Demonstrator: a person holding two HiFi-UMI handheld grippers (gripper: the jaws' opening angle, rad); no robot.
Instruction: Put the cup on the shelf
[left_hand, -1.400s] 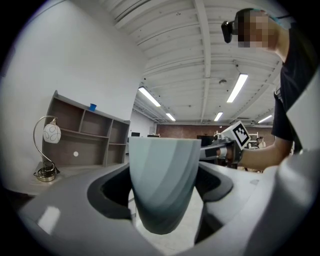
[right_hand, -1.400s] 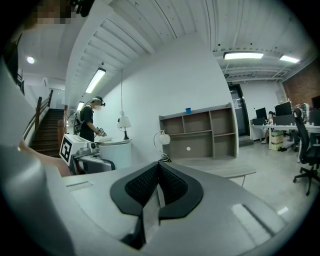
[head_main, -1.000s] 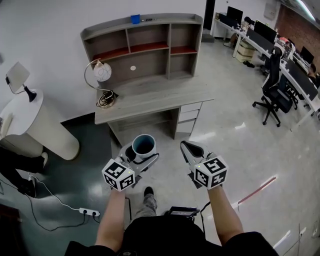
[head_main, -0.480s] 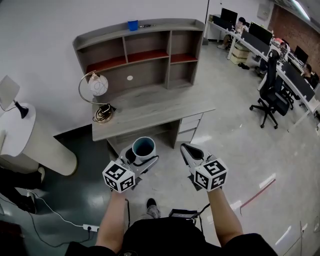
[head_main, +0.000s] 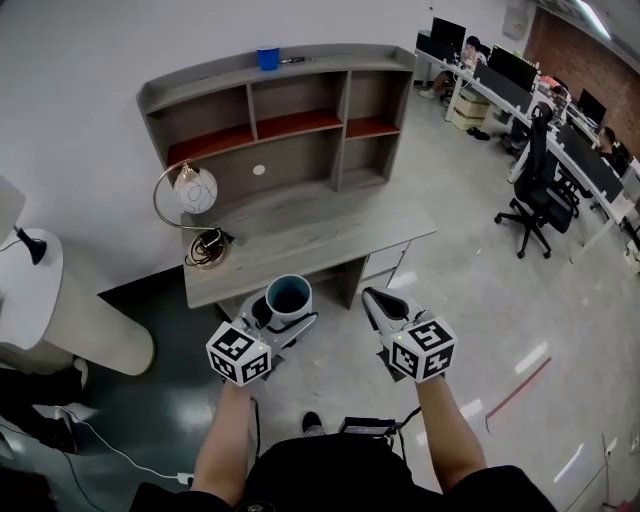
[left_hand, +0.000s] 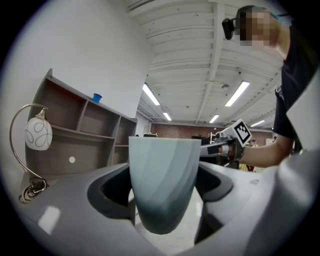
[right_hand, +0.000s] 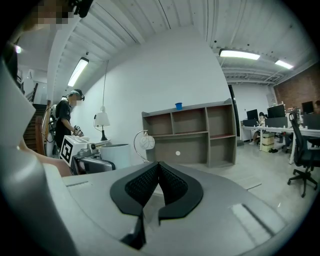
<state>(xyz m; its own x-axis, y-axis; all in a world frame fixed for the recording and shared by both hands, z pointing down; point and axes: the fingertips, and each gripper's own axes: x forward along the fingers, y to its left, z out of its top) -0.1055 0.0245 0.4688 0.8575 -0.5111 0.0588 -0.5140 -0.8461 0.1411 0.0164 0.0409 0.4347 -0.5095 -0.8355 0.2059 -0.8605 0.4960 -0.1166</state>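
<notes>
My left gripper (head_main: 285, 312) has its 2 jaws spread wide and pinching the pale blue-grey tapered cup (left_hand: 162, 180), which sits between them, apparently upright. My right gripper (right_hand: 158, 175) is pressed together on nothing. The grey wooden shelf unit (head_main: 280, 110) stands well apart, ahead.

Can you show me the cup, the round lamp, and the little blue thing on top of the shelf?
cup (left_hand: 162, 180): left gripper view, on its grey-blue side wall.
lamp (head_main: 194, 187): head view, on its round white shade.
blue thing (head_main: 267, 59): head view, on its front side.
</notes>
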